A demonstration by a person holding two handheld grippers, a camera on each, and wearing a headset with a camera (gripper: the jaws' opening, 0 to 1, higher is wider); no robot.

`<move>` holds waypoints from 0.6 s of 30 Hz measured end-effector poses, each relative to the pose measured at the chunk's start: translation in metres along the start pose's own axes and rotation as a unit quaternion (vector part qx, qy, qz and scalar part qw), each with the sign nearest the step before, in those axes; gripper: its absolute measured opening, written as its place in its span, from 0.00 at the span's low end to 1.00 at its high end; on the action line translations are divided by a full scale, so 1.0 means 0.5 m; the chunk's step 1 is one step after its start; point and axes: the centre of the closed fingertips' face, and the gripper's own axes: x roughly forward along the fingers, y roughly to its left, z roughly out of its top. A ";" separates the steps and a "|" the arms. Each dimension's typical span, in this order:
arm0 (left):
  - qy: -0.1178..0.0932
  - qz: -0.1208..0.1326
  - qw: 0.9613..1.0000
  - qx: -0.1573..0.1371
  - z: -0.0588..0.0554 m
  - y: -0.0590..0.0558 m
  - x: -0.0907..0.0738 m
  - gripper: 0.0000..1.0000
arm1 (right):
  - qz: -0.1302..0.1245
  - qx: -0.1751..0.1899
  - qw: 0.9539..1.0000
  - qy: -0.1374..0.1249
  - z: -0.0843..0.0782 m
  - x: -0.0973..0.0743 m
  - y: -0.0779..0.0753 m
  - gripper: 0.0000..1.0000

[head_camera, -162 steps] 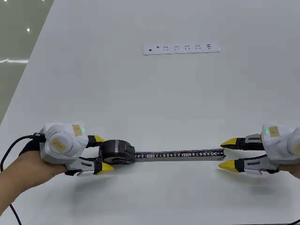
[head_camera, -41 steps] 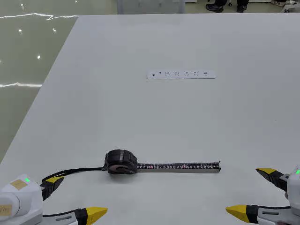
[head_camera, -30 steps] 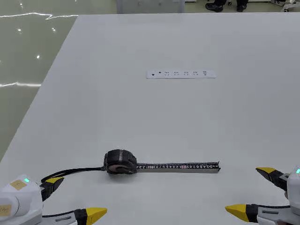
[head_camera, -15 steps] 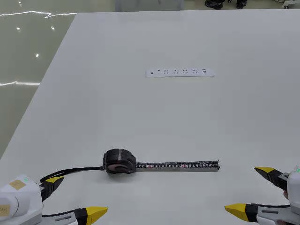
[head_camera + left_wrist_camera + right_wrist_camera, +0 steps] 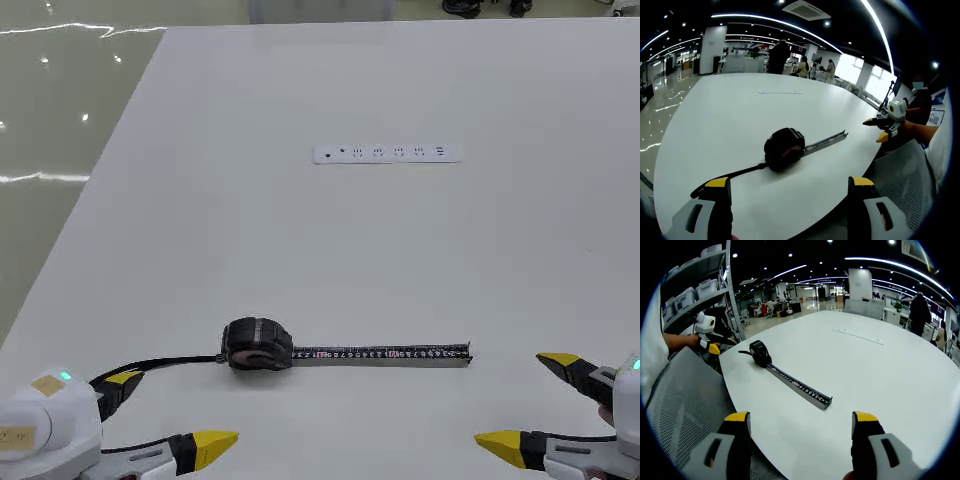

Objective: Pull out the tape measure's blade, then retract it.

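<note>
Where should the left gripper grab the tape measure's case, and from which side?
Probably the case by its two broad faces, near and far, coming from its left, strap end: the left gripper sits open there, and the blade runs out to the right. Let the fingers straddle the strap.

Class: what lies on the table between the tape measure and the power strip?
Nothing: the head view shows bare white table between tape measure and power strip.

Open-plan office or lab hall, by my reading. I'm at a long white surface [image 5: 300, 230] with a power strip [image 5: 387, 153] lying on it, beside a glossy floor [image 5: 50, 120]. Strip lights [image 5: 740, 16] overhead, racks of storage bins [image 5: 707, 287], people [image 5: 779, 52] standing at far desks.
</note>
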 end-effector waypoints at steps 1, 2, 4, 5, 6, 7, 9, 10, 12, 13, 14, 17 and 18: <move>0.000 0.001 1.000 -0.001 0.001 0.000 0.002 0.94 | 0.001 0.000 1.000 -0.002 0.001 0.002 0.000 0.84; -0.002 0.001 1.000 -0.002 0.004 -0.002 0.004 0.94 | 0.003 0.001 1.000 -0.005 0.003 0.003 0.000 0.84; -0.005 0.004 1.000 -0.006 0.010 -0.004 0.010 0.94 | 0.004 0.000 1.000 -0.006 0.003 0.008 -0.001 0.84; -0.004 0.006 1.000 -0.004 0.013 -0.005 0.015 0.94 | 0.006 -0.002 1.000 -0.008 0.005 0.010 0.001 0.84; -0.003 0.008 1.000 -0.004 0.015 -0.006 0.018 0.94 | 0.007 -0.002 1.000 -0.009 0.007 0.011 0.001 0.84; -0.003 0.009 1.000 -0.003 0.018 -0.007 0.020 0.94 | 0.008 -0.002 1.000 -0.010 0.007 0.013 -0.001 0.84; -0.004 0.009 1.000 -0.007 0.026 -0.013 0.025 0.93 | 0.009 -0.003 1.000 -0.011 0.008 0.017 -0.002 0.84; -0.004 0.010 1.000 -0.007 0.028 -0.012 0.027 0.93 | 0.011 -0.003 1.000 -0.012 0.009 0.018 -0.002 0.84; -0.002 0.009 1.000 -0.005 0.031 -0.015 0.032 0.93 | 0.014 0.000 1.000 -0.022 0.018 0.019 -0.001 0.84; 0.000 0.006 1.000 -0.004 0.032 -0.018 0.033 0.93 | 0.014 0.000 1.000 -0.021 0.018 0.020 -0.002 0.84; 0.001 0.004 1.000 -0.003 0.034 -0.020 0.035 0.93 | 0.014 -0.001 1.000 -0.021 0.018 0.020 -0.002 0.84; 0.003 0.006 1.000 0.000 0.042 -0.020 0.039 0.93 | 0.017 -0.002 1.000 -0.024 0.020 0.021 -0.002 0.84; 0.004 0.006 1.000 -0.002 0.045 -0.019 0.042 0.93 | 0.017 -0.003 1.000 -0.024 0.019 0.022 -0.004 0.84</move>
